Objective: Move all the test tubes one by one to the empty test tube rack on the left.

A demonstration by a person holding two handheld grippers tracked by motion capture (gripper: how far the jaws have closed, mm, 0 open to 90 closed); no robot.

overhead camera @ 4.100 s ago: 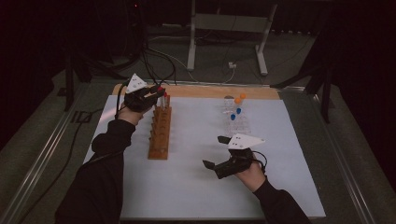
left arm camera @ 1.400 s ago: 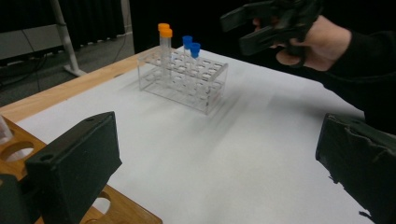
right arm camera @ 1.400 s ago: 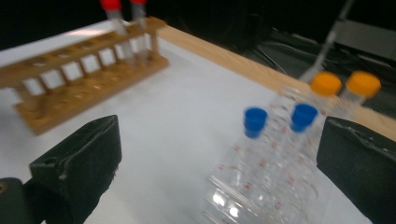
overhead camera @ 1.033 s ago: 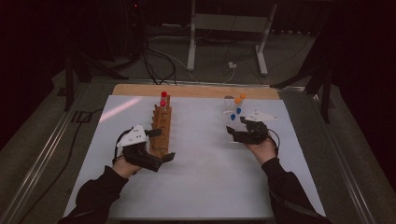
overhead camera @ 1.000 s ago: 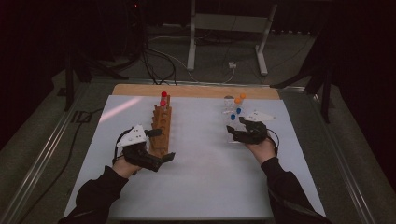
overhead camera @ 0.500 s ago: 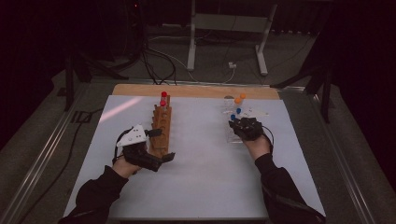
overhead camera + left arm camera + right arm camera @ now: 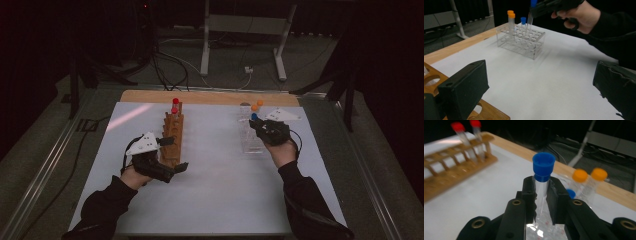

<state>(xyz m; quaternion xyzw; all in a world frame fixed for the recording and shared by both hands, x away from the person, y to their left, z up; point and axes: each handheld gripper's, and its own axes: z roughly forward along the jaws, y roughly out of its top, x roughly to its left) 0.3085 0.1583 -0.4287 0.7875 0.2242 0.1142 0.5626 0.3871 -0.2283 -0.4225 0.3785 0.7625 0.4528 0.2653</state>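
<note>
Right tongs [image 7: 541,195] just closed on the blue-capped tube [image 7: 543,173], now lifted clear of the clear rack [image 7: 520,41] at 1 o'clock on the surface [image 7: 220,200]. Pick done; transfer next. Left tongs [image 7: 539,87] gape empty beside the wooden rack [image 7: 172,135]; orange-capped tubes [image 7: 589,176] stand close.

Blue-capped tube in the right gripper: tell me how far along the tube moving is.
Done: two red-capped tubes stand at the far end of the wooden rack. In hand: the right gripper is shut on a blue-capped tube above the clear rack. Left: two orange-capped tubes and another blue-capped one stand in the clear rack. The left gripper is open beside the wooden rack.
</note>
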